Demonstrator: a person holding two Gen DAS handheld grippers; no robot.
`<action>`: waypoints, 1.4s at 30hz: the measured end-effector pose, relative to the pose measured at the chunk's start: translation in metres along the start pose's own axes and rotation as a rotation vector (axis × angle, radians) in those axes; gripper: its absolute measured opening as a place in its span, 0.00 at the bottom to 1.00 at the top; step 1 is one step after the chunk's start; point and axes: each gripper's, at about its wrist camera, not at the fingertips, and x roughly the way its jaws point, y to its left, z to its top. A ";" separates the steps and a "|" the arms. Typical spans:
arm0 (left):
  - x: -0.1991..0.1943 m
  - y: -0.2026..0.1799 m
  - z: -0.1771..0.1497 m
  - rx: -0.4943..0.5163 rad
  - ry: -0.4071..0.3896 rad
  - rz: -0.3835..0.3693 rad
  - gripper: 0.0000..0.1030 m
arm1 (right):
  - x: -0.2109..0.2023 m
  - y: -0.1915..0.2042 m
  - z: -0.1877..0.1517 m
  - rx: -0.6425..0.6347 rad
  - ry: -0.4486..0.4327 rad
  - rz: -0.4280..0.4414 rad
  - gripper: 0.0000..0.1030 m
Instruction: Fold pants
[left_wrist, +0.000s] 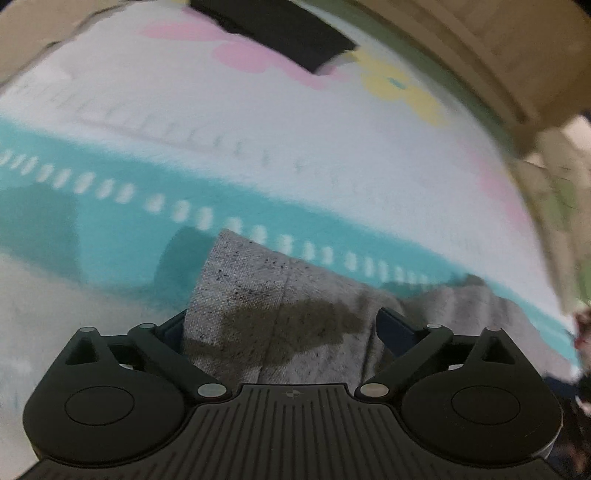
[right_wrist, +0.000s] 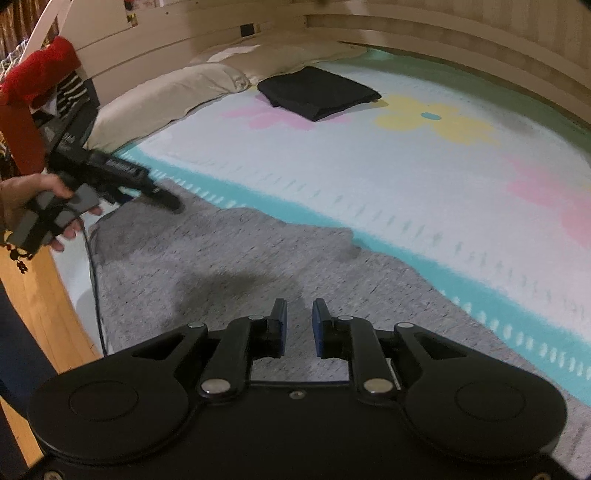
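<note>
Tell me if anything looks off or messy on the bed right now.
Nothing looks damaged or spilled. The grey pants lie spread and a little rumpled along the near edge of the bed, with the left gripper open around a raised bit of the fabric. The dark patches on them look like shadows. A folded black garment sits neatly near the pillows.

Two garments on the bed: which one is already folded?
The black one near the pillows, a neat squared stack. The grey pants lie spread under the right gripper.

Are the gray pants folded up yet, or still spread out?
Mostly spread out. The gray pants lie flat across the bed, unlike the folded black garment. The left gripper has one edge between its open jaws.
</note>
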 end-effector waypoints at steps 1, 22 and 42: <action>0.001 -0.006 -0.001 -0.013 -0.012 0.041 0.93 | 0.002 0.002 -0.001 -0.007 0.006 0.000 0.25; -0.065 0.004 -0.039 -0.324 -0.226 0.271 0.39 | 0.041 0.005 -0.038 -0.002 0.163 -0.118 0.49; -0.018 -0.202 -0.062 0.348 -0.207 -0.039 0.38 | -0.042 -0.060 -0.037 0.155 0.045 -0.141 0.57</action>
